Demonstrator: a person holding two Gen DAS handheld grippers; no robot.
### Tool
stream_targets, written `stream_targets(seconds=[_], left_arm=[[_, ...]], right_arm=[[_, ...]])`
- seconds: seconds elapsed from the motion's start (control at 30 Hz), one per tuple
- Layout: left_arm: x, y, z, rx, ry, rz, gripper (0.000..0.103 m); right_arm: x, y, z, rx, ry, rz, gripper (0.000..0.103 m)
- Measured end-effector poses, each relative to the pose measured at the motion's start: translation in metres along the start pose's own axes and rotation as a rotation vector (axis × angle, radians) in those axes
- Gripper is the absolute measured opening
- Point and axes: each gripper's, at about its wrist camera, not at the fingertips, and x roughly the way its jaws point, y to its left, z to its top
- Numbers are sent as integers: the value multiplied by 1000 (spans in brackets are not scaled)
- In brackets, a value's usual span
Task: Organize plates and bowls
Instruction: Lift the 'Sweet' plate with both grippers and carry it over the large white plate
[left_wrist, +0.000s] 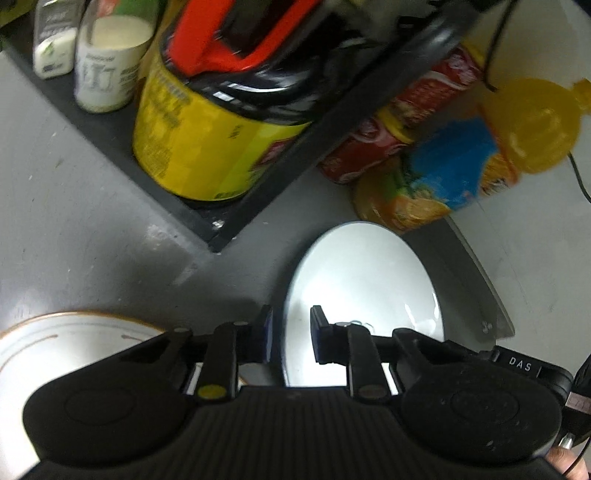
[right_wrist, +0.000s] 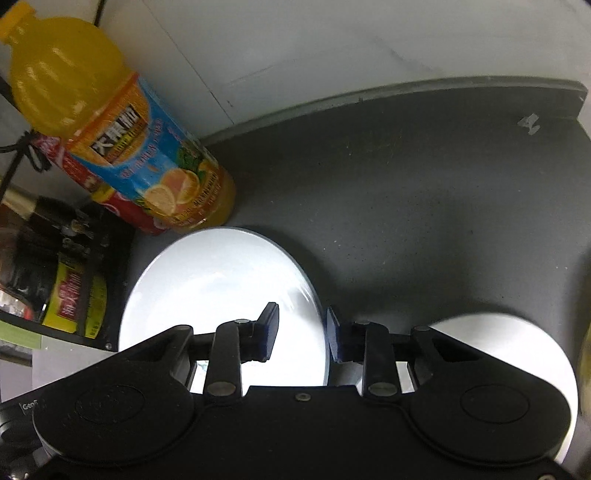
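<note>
A white plate with a dark rim (left_wrist: 354, 280) lies on the grey table; it also shows in the right wrist view (right_wrist: 221, 288). My left gripper (left_wrist: 291, 328) straddles its left rim, jaws a little apart, one finger on each side. My right gripper (right_wrist: 301, 328) straddles its right rim the same way, the rim between the blue pads. A white plate with an orange rim (left_wrist: 62, 343) lies at the lower left of the left wrist view. Another white dish (right_wrist: 517, 339) lies to the right, partly hidden by the right gripper.
An orange juice bottle (right_wrist: 122, 136) and a red bottle (left_wrist: 402, 125) stand just behind the plate. A black shelf (left_wrist: 207, 221) holds a yellow tin (left_wrist: 195, 144) and white jars (left_wrist: 107, 66). The table edge (right_wrist: 369, 96) meets a white wall.
</note>
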Motion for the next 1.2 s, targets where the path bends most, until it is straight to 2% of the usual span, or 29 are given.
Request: stream_targets(seconds=[0.13, 0.33, 0.43, 0.57, 0.7, 0.93, 1.2], left_arm=[[6, 5, -3, -27, 2, -3, 17], [15, 7, -1, -43, 12, -11, 7], [18, 4, -1, -35, 13, -3, 6], [21, 9, -1, -73, 37, -25, 6], [20, 6, 5, -36, 59, -9, 6], [8, 11, 8, -16, 72, -32, 6], [-4, 15, 12, 34, 89, -45, 5]], right_arm=[[9, -2, 4, -21, 21, -22, 28], [19, -8, 4, 0, 45, 2, 18], [19, -7, 2, -8, 41, 1, 18], [20, -6, 1, -2, 51, 13, 16], [16, 0, -5, -49, 46, 0, 14], [-5, -3, -22, -1, 23, 43, 10], [-32, 1, -33, 65, -47, 85, 5]])
